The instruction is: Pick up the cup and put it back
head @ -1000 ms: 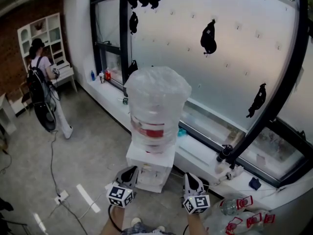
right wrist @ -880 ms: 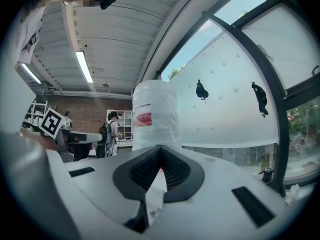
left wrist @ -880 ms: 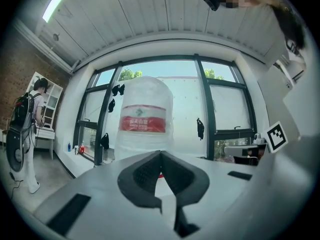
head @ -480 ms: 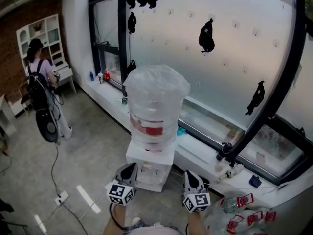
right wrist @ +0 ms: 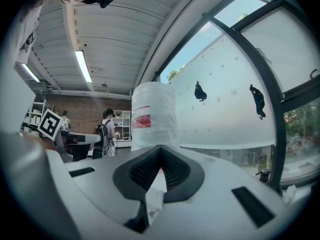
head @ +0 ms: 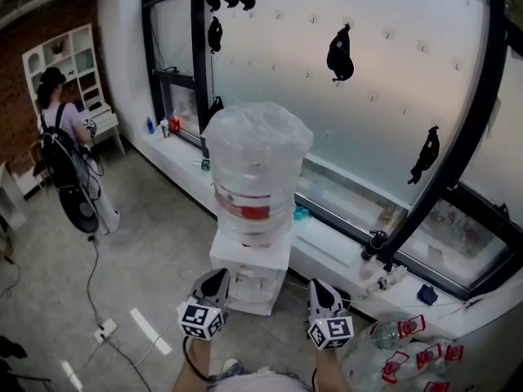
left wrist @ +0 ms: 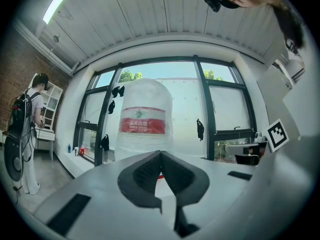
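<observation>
The left gripper [head: 217,279] and the right gripper [head: 321,289] are held low in the head view, side by side and well apart, both pointed at a white water dispenser [head: 249,269]; the left one is just beside the dispenser's lower left corner, the right one a little off its right side. In the left gripper view the left gripper [left wrist: 160,153] is seen with its jaws brought together at the tips, nothing being held between them; in the right gripper view the right gripper [right wrist: 160,150] is likewise seen closed on nothing. A large water bottle [head: 256,166], wrapped in clear film and banded with a red label, is seated upside down on the dispenser. The cup cannot be made out with certainty; the dispenser's front is too small and dim for it to be told. The dispenser is set against a low sill [head: 331,256] under a frosted window [head: 384,113]; a person with a backpack [head: 64,149] is seen standing far left by a white shelf [head: 72,54].
</observation>
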A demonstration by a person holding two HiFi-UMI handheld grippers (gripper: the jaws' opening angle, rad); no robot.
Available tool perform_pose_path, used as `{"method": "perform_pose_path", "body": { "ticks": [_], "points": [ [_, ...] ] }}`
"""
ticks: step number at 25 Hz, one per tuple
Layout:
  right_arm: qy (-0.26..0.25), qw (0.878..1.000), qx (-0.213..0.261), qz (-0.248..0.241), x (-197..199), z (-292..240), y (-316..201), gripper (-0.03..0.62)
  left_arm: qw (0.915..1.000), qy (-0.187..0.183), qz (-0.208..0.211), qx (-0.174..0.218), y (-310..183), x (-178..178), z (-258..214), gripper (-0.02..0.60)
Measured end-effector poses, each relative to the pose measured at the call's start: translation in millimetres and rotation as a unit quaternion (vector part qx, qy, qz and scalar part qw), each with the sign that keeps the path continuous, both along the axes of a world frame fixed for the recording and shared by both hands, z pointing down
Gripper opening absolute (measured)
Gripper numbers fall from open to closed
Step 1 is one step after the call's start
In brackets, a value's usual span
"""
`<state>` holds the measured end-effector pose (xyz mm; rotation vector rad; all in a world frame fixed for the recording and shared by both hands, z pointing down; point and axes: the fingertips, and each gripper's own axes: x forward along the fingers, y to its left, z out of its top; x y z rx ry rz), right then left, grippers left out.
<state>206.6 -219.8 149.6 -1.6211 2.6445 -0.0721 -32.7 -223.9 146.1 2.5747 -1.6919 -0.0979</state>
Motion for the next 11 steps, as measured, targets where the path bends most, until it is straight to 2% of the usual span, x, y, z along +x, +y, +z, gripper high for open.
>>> {"method": "perform_pose_path", "body": {
  "ticks": [11],
  "points": [
    [-0.008,1.0,-0.006,0.009,5.0,2.5,4.2,0.015,1.0,0.001,0.0,-0.001,4.9,-4.0,2.8,0.025]
  ]
}}
